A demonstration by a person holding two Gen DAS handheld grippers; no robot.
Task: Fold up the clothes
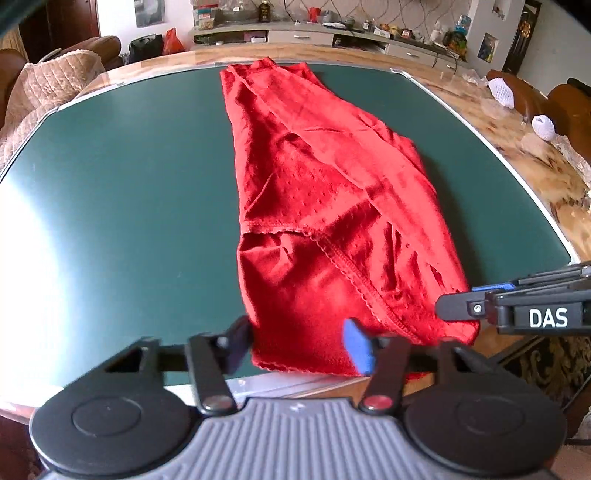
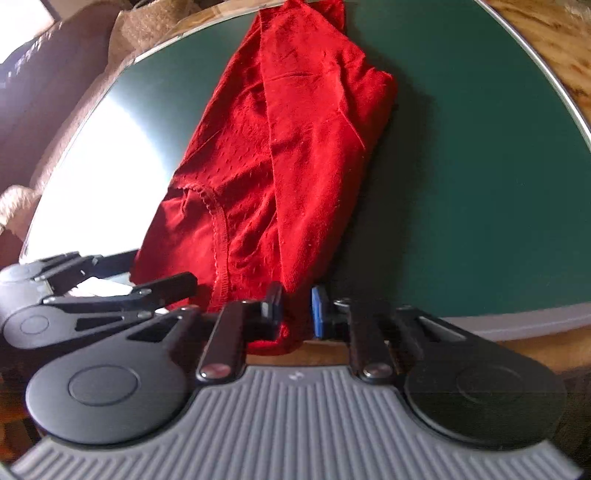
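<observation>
Red garment (image 1: 332, 206) lies lengthwise on the green counter (image 1: 129, 184), already doubled, its near hem overhanging the edge. Left hand-held gripper (image 1: 301, 341) is spread around the hem's left corner; right hand-held gripper (image 2: 297, 308), slightly parted, straddles the right corner. Pinch both corners evenly before lifting

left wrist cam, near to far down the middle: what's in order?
left hand-held gripper → near hem of the red garment at the table edge → its far end → green mat → wooden table rim → shelf unit against the wall.
</observation>
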